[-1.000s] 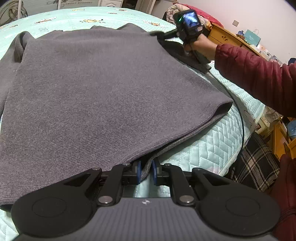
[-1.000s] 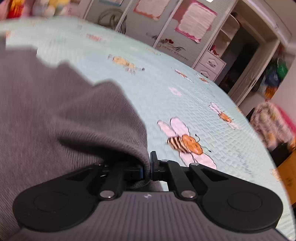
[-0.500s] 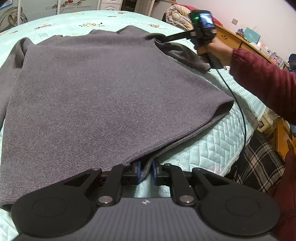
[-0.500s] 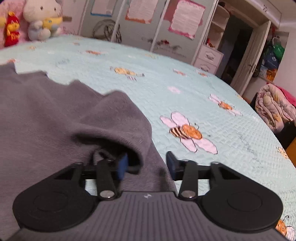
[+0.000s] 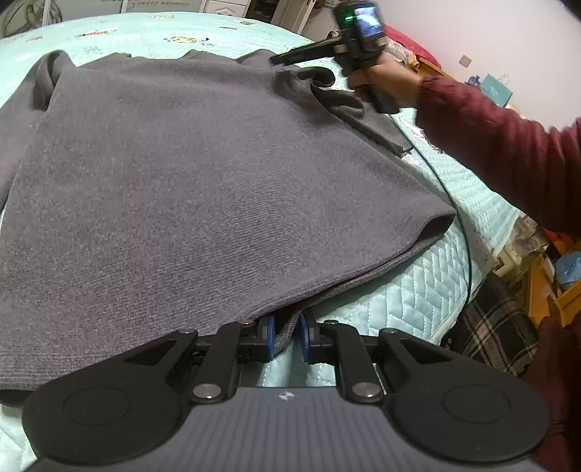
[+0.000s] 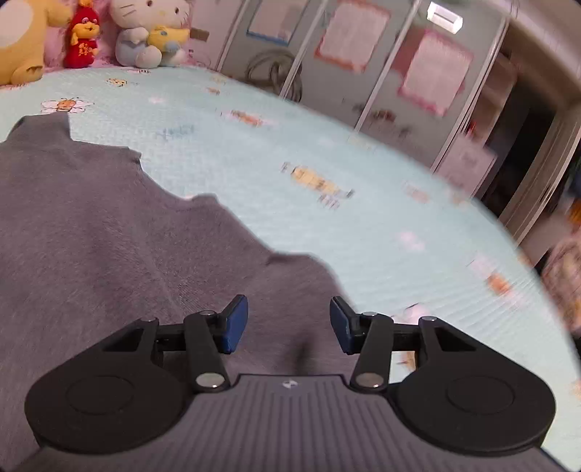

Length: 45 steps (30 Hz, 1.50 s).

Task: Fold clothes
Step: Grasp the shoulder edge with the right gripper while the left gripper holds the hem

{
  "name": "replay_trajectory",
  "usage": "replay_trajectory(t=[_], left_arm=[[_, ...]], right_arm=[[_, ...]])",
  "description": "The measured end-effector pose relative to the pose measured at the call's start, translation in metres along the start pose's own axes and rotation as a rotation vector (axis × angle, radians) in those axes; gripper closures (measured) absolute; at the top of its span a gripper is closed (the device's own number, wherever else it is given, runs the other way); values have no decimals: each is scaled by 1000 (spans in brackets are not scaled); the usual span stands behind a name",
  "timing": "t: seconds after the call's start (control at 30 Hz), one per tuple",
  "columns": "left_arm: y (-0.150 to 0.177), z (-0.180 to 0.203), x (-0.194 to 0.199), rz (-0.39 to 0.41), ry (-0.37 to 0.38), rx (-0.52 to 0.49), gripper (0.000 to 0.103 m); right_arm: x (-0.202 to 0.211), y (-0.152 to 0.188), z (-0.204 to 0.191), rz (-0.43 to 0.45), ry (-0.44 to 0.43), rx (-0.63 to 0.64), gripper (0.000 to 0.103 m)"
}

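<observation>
A grey knit sweater (image 5: pixel 203 188) lies spread flat over the pale green quilted bed (image 5: pixel 403 301). My left gripper (image 5: pixel 285 336) is shut on the sweater's bottom hem near the bed's edge. At the far right of the left wrist view a hand in a dark red sleeve (image 5: pixel 508 145) holds my right gripper (image 5: pixel 283 58) just above the sweater's shoulder and its folded-in sleeve (image 5: pixel 363 112). In the right wrist view that right gripper (image 6: pixel 288 325) stands open above the grey sweater (image 6: pixel 109 247), nothing between its blue pads (image 6: pixel 232 323).
Plush toys (image 6: pixel 145 32) sit at the head of the bed. Wardrobe doors with posters (image 6: pixel 417 80) stand beyond the bed (image 6: pixel 326 163). On the right, past the bed's edge, are a plaid cloth (image 5: pixel 497 326), wooden furniture (image 5: pixel 552 290) and a black cable (image 5: pixel 461 225).
My right gripper has opened and let go of the sweater's sleeve, then lifted up and back from it. The left gripper has stayed shut on the hem.
</observation>
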<state>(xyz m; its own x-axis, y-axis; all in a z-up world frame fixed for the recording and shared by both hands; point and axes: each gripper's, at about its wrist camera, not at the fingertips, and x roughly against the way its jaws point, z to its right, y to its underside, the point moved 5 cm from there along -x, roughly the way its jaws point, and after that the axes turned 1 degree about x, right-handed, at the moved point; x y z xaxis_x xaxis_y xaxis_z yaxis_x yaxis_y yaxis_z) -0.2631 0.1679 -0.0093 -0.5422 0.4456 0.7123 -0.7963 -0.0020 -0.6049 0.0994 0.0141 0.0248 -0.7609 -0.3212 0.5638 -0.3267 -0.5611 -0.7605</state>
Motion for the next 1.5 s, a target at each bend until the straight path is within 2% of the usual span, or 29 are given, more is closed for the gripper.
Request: replay_trajectory(t=[0.1, 0.17, 0.2, 0.23, 0.33, 0.43, 0.47, 0.53, 0.6, 0.7, 0.77, 0.83, 0.9, 0.93, 0.97, 1.07, 1.13, 1.2, 1.23, 1.27, 1.3, 1.33, 1.4, 1.5], left_arm=[[1, -6, 0, 10, 35, 46, 87], [2, -9, 1, 15, 53, 72, 87], [2, -10, 1, 17, 60, 80, 87], [3, -11, 1, 19, 66, 89, 87], [3, -9, 2, 20, 70, 86, 87], [4, -9, 2, 25, 75, 90, 87], [4, -9, 1, 27, 77, 93, 87], [5, -9, 1, 31, 80, 100, 87], [5, -10, 1, 32, 83, 100, 87], [4, -10, 1, 33, 83, 97, 87], [4, -9, 2, 37, 76, 90, 87], [5, -9, 3, 39, 71, 85, 87], [5, -10, 2, 39, 78, 90, 87], [5, -12, 2, 40, 84, 96, 87], [5, -13, 2, 41, 91, 102, 87], [5, -17, 2, 42, 112, 123, 87], [5, -19, 2, 44, 126, 136, 87], [6, -22, 2, 45, 139, 149, 87], [6, -22, 2, 46, 141, 153, 87], [7, -22, 2, 47, 142, 156, 87], [7, -22, 3, 48, 143, 159, 87], [8, -21, 2, 49, 140, 154, 87], [8, -18, 2, 53, 128, 141, 87], [9, -12, 1, 60, 104, 117, 87]], right_arm=[[-24, 1, 2, -54, -6, -67, 46], [-31, 3, 0, -72, -19, -88, 49], [-32, 4, -1, -78, -29, -96, 65], [-34, 4, -2, -84, -38, -104, 89], [-36, 2, -3, -78, -26, -70, 96], [-46, 2, 24, -75, 50, -108, 100], [-50, 3, 35, -73, 66, -153, 100], [-56, 6, 45, -80, 23, -237, 101], [-62, 8, 43, -93, 9, -232, 101], [-60, 10, 47, -69, -18, -289, 99], [-54, 10, 51, -71, -31, -327, 93], [-38, 4, 51, -43, -4, -348, 77], [-19, -12, 41, 24, 58, -277, 72], [-13, -20, 28, 60, 42, -203, 72], [-12, -26, 12, 68, -14, -144, 72], [-23, -34, -33, -11, -180, -29, 74], [-48, -33, -42, -76, -252, -54, 74], [-82, -29, -26, -117, -240, -174, 75], [-94, -30, -10, -99, -249, -269, 82], [-104, -31, 4, -92, -220, -343, 95], [-112, -31, 16, -94, -165, -384, 103], [-118, -30, 25, -94, -146, -425, 103], [-121, -29, 32, -89, -168, -494, 103], [-101, -32, 26, -40, -111, -455, 103]])
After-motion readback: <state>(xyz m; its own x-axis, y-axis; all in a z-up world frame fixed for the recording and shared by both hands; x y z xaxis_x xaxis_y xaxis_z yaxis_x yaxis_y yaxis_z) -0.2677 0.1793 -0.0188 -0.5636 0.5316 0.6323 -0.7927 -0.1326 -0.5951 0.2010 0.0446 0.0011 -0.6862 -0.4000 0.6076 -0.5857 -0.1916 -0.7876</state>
